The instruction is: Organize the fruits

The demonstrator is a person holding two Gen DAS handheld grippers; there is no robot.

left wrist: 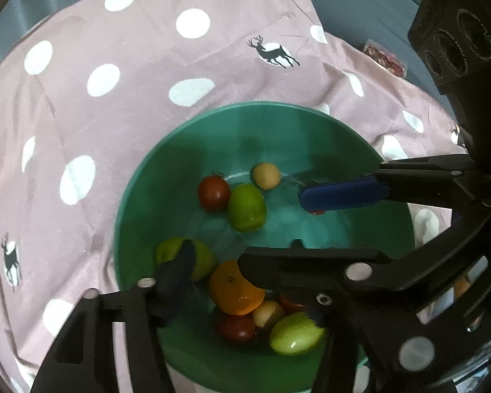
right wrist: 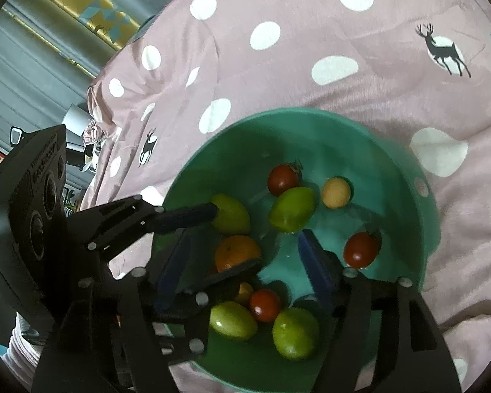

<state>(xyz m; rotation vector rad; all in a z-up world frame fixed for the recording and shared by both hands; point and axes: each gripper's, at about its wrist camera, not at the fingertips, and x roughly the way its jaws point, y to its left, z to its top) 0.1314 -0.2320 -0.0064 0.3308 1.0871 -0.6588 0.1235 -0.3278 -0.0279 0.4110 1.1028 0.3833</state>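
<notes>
A pink polka-dot cloth (left wrist: 131, 104) with deer prints covers the surface.

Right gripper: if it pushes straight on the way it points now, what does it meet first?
Probably bare bowl floor: the right gripper is open with nothing between its fingers. The green fruit lies just beyond; depth is unclear.

No readable text appeared anywhere; embossed lettering on the black camera housing (right wrist: 39, 177) was too blurred.
</notes>
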